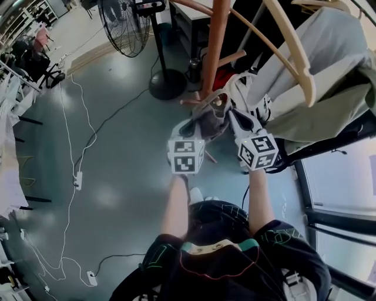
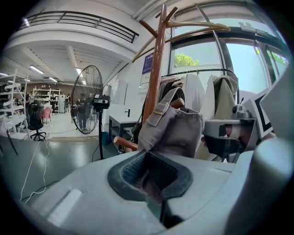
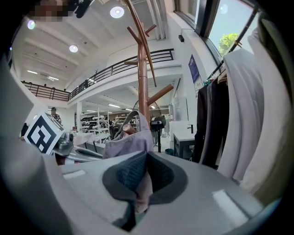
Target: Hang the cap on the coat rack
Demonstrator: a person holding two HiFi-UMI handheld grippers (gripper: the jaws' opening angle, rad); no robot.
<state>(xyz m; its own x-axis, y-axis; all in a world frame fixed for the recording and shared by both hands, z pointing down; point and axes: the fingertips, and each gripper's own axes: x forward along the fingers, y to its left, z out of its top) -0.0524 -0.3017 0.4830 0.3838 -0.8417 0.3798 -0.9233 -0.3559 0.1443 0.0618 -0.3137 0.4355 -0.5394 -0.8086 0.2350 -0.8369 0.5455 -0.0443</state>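
Hanging is in hand: at frame centre, by the rack (image 1: 216, 47), the cap (image 1: 210, 120) sits between left gripper (image 1: 195, 124) and right gripper (image 1: 236, 122), both clamped tight on its fabric. Next, probably, seat its strap over the peg (image 3: 128, 130), then release.

Floor (image 1: 117, 194): grey-blue, glossy, reflecting the overhead light.
Pedestal fan (image 2: 87, 98): black, standing on a round base near a white desk (image 2: 120, 123).
White cables (image 1: 77, 170): trailing across the floor to a power strip (image 1: 77, 180).
Shelving (image 2: 11, 108) and office chair (image 2: 36, 123): sitting at the far left.
Mezzanine railing (image 2: 78, 22): running beneath the white ceiling.
Round ceiling lamps (image 3: 116, 12): glowing.
Tall windows (image 2: 243, 59): letting in daylight, green foliage showing outside.
Garment rail (image 2: 197, 71): carrying hanging coats.
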